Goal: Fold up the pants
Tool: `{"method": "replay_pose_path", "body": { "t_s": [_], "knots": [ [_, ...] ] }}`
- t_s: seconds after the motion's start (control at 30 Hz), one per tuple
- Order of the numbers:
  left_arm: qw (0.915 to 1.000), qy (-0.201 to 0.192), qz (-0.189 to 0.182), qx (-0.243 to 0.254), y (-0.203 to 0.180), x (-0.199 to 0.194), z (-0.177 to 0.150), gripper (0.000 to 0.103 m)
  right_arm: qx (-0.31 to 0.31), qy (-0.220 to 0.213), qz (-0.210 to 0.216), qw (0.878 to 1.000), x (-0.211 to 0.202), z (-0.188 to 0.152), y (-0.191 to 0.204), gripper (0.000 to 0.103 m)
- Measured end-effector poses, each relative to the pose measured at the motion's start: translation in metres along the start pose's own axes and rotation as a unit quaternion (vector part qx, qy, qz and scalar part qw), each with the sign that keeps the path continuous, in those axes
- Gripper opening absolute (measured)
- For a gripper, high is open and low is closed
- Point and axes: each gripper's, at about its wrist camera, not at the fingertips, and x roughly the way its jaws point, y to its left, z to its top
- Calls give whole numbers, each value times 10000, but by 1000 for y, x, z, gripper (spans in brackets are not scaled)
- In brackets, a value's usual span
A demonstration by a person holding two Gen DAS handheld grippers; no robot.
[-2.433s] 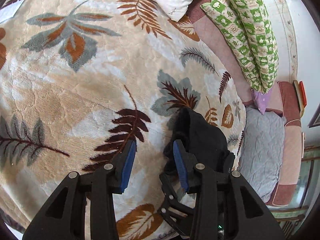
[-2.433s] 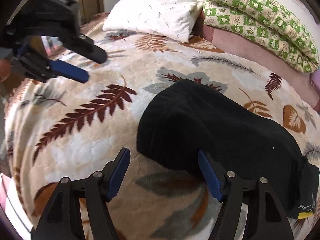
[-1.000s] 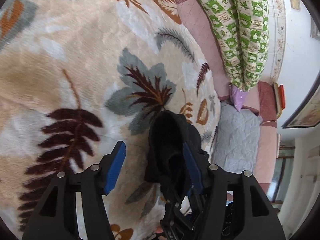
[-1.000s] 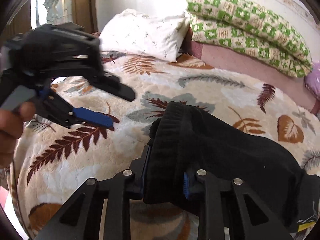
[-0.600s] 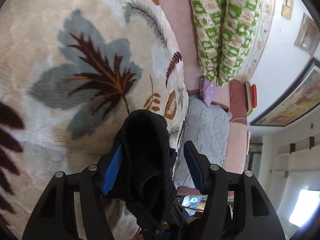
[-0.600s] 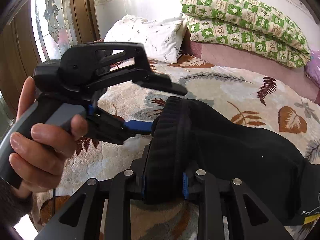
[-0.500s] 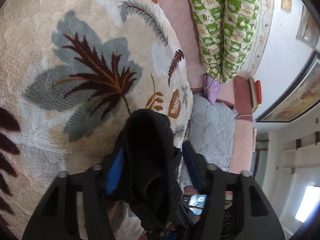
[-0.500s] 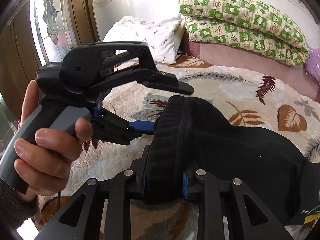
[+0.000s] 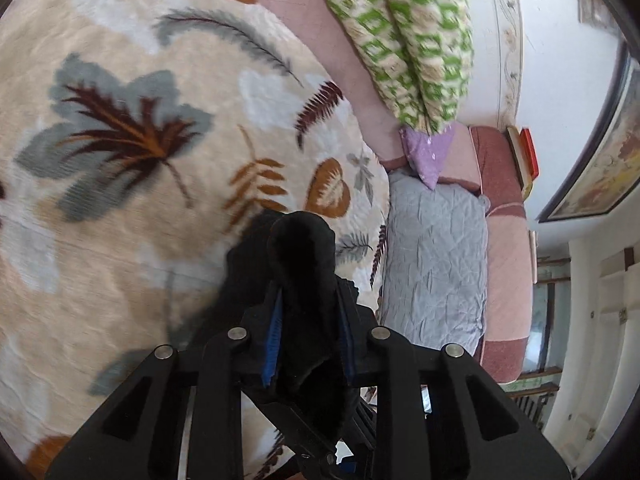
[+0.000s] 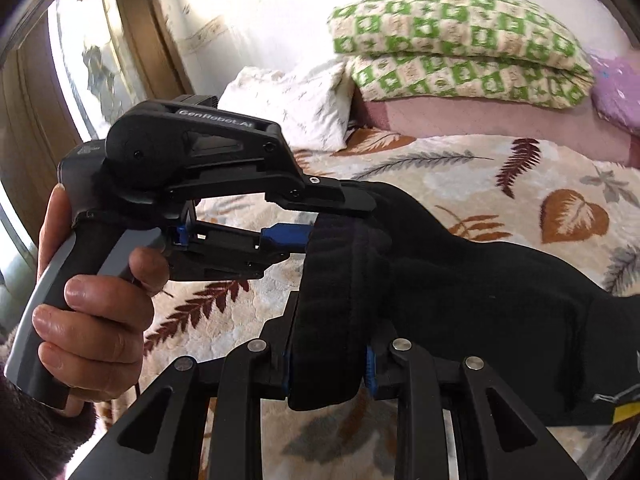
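The black pants point(image 10: 472, 280) are folded into a thick bundle on the leaf-patterned blanket point(image 10: 520, 176). Their ribbed waistband end is lifted off the bed. My right gripper point(image 10: 326, 360) is shut on the lower part of that end. My left gripper point(image 9: 308, 336) is shut on the same end, and black cloth point(image 9: 302, 248) bulges up between its blue pads. In the right wrist view the left gripper point(image 10: 340, 216) comes in from the left, held by a hand point(image 10: 100, 312), and grips the top of the waistband. The rest of the pants trails right, down to the blanket.
A green-and-white checked quilt point(image 10: 452, 48) and a white pillow point(image 10: 296, 100) lie at the head of the bed. A purple pillow point(image 9: 426, 152) and a grey quilted cover point(image 9: 434, 256) sit at the bed's edge. A wooden door frame point(image 10: 132, 40) is at the left.
My right gripper closed on the waistband end and lifted it. My left gripper moved over to it and closed on the same end; both now hold it higher above the blanket.
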Motion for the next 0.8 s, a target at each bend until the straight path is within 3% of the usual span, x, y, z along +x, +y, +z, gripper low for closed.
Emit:
{"method": "replay_pose_path", "body": {
  "t_s": [0.2,0.47,0.63,0.8],
  "knots": [
    [9989,284,254,274,-60,69,-20,22,911,-252,196,9953,-53,-6,-68,26],
    [9918,659,890,647,-117,177,-44,22,2219,-475,350,9733,-101,-40,-183,26],
    [9834,876,1374,797,-129,225,-53,22,2746,-546,391,9592,-111,-60,-239,29],
    [9736,1069,1793,925,-134,246,-63,26,3207,-471,553,9444,-112,-86,-276,37]
  ]
}}
